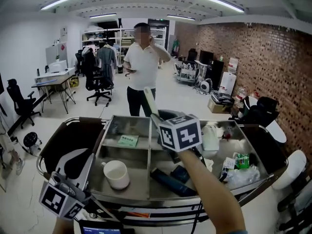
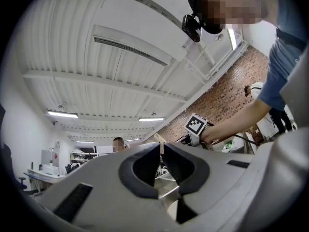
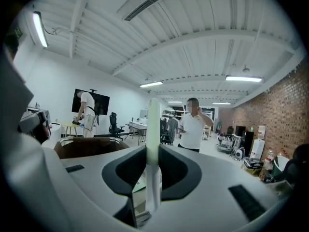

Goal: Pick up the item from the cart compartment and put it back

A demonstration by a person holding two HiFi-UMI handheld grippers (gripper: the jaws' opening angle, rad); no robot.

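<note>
Two hand-held grippers (image 2: 161, 148) (image 3: 153, 151), one stick (image 1: 148, 99), one mug (image 1: 116, 173)

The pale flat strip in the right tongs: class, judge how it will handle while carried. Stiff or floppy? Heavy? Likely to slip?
Probably stiff: the pale flat strip stands straight well past the right tongs without drooping. Likely light for its length, being thin and narrow. It may pivot in the grip, since a long end overhangs the clamped part.

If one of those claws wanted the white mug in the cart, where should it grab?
Probably the rim, from above: the white mug stands upright, mouth open, so one jaw can slip inside and one outside. No handle shows, and the steel compartment walls crowd a sideways approach.
</note>
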